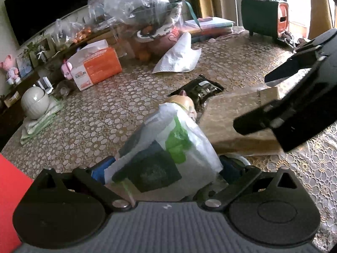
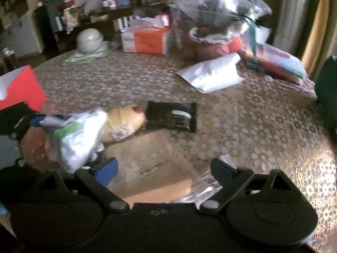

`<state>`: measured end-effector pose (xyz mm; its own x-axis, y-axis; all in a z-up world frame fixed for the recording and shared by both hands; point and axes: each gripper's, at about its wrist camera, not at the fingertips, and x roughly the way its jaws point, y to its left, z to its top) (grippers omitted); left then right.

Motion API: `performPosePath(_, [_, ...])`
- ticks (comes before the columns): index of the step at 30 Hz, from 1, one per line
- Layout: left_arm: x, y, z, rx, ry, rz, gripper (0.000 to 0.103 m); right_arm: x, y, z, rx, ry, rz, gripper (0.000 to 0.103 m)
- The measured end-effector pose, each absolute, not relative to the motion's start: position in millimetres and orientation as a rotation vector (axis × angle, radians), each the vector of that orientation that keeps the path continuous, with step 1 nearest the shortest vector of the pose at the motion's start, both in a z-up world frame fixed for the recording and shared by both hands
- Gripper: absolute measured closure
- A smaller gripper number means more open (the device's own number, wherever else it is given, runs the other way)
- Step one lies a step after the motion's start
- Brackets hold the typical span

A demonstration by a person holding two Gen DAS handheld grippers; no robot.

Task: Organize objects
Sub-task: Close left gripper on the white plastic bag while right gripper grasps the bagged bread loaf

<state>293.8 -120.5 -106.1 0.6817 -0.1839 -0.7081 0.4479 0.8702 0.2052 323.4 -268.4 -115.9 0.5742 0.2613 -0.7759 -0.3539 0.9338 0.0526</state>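
- The table [image 2: 252,116], under a patterned cloth, is carrying everything; clutter is sitting along its far edge, well apart from the work: an orange box [image 2: 147,38], a silver pouch [image 2: 212,73], a clear bag [image 1: 137,2].
- A brown parcel [image 2: 147,158] is lying flat directly ahead of the right gripper [image 2: 164,168], its long axis running away from the camera; this gripper is nearer to it, and its jaws are standing wide apart, empty, straddling the near end.
- The white bag [image 1: 168,147] is lying between the fingers of the left gripper [image 1: 168,168], just left of the parcel; whether the jaws are pinching it I cannot tell.
- A black packet [image 2: 171,116] is lying just beyond the parcel, possibly crowding a forward push.
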Motion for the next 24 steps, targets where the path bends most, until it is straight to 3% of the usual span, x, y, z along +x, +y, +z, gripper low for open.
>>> performPosePath(3, [294,-114,-105,0.350,0.738,-0.352,0.001,318,-261,-112,-0.164,0.861,0.409,0.008])
performPosePath(16, [295,-95,-97,0.264,0.720,-0.318,0.027,311,-239,-127,-0.307,0.874,0.509,0.006])
performPosePath(20, [293,-97,-96,0.280,0.714,-0.309,0.037,309,-237,-130,-0.347,0.868,0.482,0.021])
performPosePath(24, [289,-99,-94,0.306,0.707,-0.302,0.047,308,-240,-127,-0.325,0.870,0.458,0.023])
